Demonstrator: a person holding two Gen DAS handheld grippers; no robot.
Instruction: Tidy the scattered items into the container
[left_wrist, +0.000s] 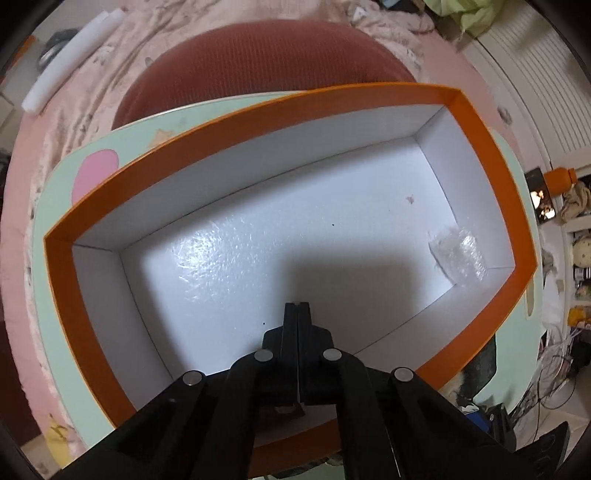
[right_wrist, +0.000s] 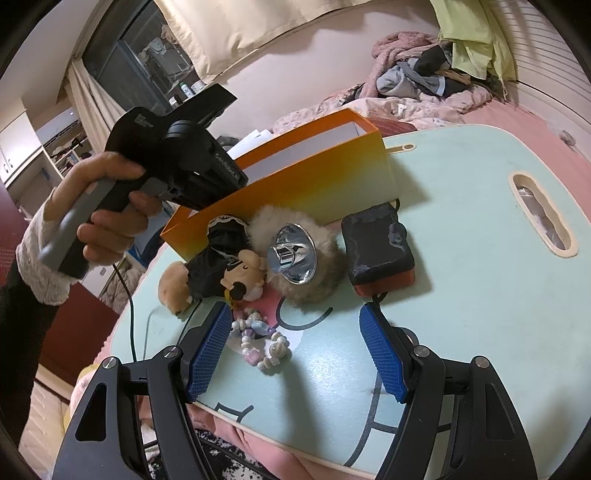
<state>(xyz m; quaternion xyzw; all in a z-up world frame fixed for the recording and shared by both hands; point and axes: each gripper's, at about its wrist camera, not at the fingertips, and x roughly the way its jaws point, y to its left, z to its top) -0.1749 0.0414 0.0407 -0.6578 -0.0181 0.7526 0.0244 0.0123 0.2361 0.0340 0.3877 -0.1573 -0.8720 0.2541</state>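
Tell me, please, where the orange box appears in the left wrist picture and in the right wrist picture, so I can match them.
Left wrist view: the orange box fills the middle, seen from above, white inside, with the shut left tongs over it.
Right wrist view: it stands upper centre, seen from the side, behind the plush toys.
Shared landmark: the pale green table under the box, visible around its edges in the left view.

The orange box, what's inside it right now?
Inside the orange box only a crumpled clear plastic scrap lies near one corner. The shut left tool hides part of the white floor near its near wall.
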